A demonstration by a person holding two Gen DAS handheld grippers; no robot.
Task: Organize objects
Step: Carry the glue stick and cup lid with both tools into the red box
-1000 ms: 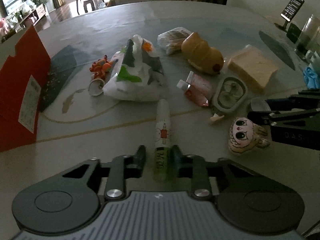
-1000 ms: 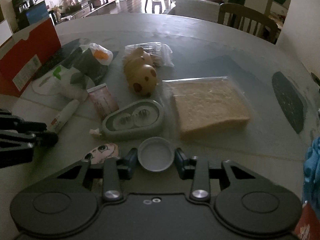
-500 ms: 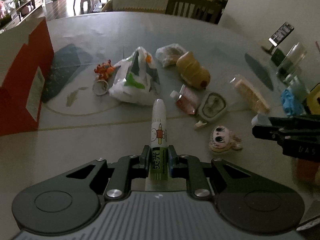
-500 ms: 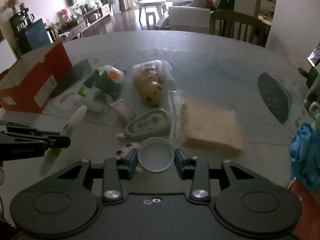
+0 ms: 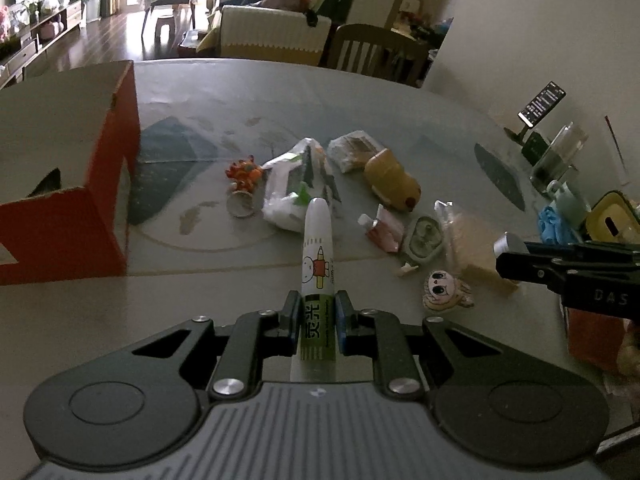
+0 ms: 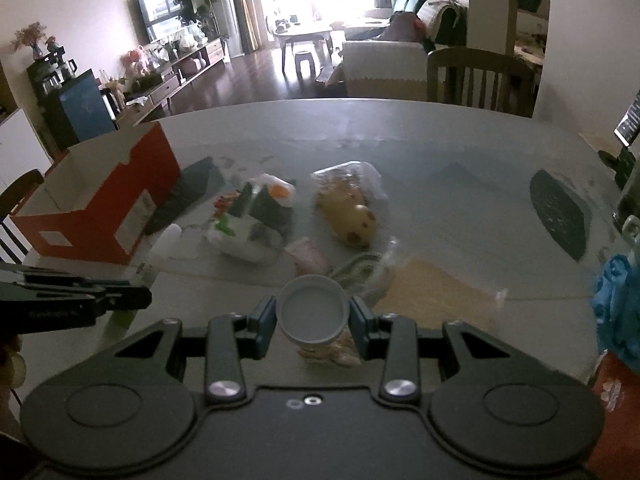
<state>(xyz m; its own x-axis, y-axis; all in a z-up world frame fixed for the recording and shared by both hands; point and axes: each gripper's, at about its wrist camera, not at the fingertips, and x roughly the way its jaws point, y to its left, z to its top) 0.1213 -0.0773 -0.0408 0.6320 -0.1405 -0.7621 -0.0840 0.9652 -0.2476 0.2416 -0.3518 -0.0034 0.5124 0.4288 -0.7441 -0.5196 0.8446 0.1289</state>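
So the left tongs (image 5: pixel 317 316) are clamped on the green bottom end of a white glue stick (image 5: pixel 318 256), which is held up off the desk (image 5: pixel 200 304) with its rounded tip pointed away at the pile. The right tongs (image 6: pixel 313 320) are closed around a small round jar with a grey-white lid (image 6: pixel 313 312), also lifted clear of the desk.

Just past the glue stick, a crumpled plastic bag with green and black print (image 5: pixel 298 184) is seen, with a little orange toy on a ring (image 5: pixel 242 176) to its left. Off to the right of the bag, a brown plush toy (image 5: pixel 392 180), a pink tube (image 5: pixel 380 230), a grey-green oval case (image 5: pixel 424 238), bagged bread (image 5: pixel 476 240) and a cartoon-face charm (image 5: pixel 442 290) are scattered close together.

An open red cardboard box (image 5: pixel 68 216) is parked at the left edge of the desk, well apart from the pile. At the far right a blue cloth (image 5: pixel 554 224), a glass jar (image 5: pixel 558 156) and a propped-up phone (image 5: pixel 542 104) can be made out.
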